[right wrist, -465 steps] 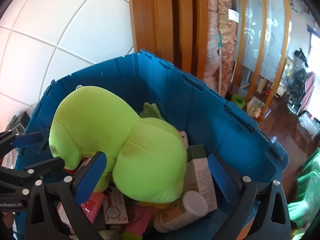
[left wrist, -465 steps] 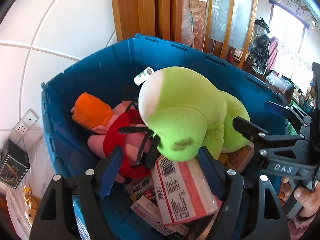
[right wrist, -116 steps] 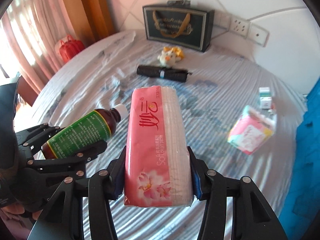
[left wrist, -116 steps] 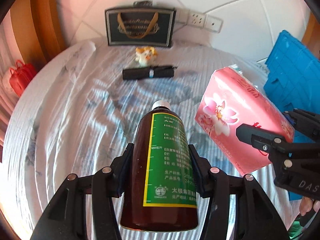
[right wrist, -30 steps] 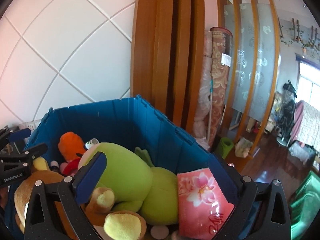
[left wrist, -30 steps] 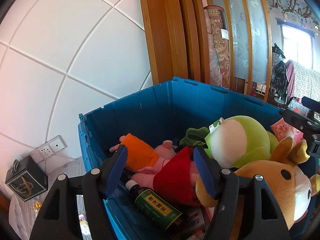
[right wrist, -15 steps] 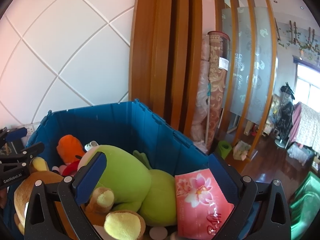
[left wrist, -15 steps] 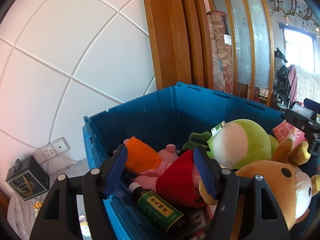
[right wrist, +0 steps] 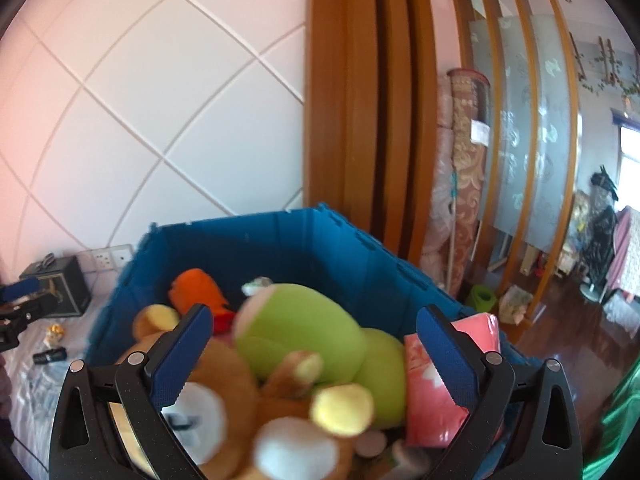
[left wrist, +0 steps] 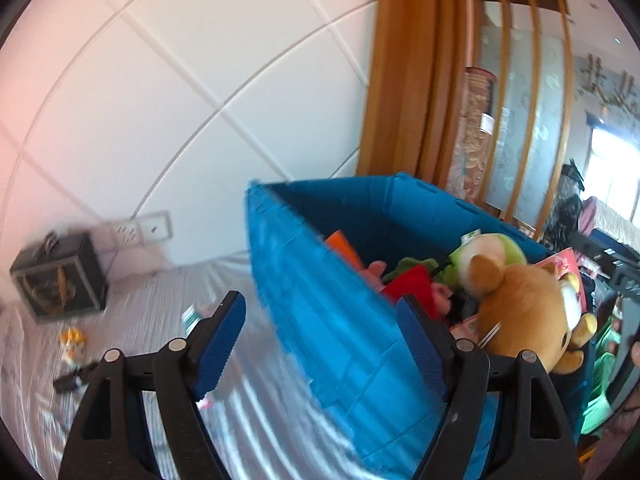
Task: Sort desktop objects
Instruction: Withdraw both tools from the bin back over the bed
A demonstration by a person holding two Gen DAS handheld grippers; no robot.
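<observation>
The blue bin (left wrist: 320, 280) stands on the striped tablecloth (left wrist: 132, 320), filled with plush toys. My left gripper (left wrist: 320, 344) is outside its near wall; the jaws are opening and hold nothing. My right gripper (right wrist: 314, 354) hangs open and empty above the blue bin (right wrist: 320, 248). Below it lie a brown bear (right wrist: 224, 392), a green frog (right wrist: 304, 328), an orange plush (right wrist: 196, 288) and the pink tissue pack (right wrist: 436, 380). In the left wrist view the bear (left wrist: 520, 300) and tissue pack (left wrist: 564, 264) show over the rim.
A black gift bag (left wrist: 60, 276) stands against the wall below the sockets (left wrist: 140, 232). A yellow figurine (left wrist: 72, 342), a black roll (left wrist: 72, 376) and a small box (left wrist: 192, 318) lie on the cloth. Wooden frames and a rolled carpet (right wrist: 468, 160) stand behind the bin.
My left gripper has swung left, from over the bin's contents to outside its near wall, and its jaws stand wider. The right gripper shifted slightly over the toys, still open.
</observation>
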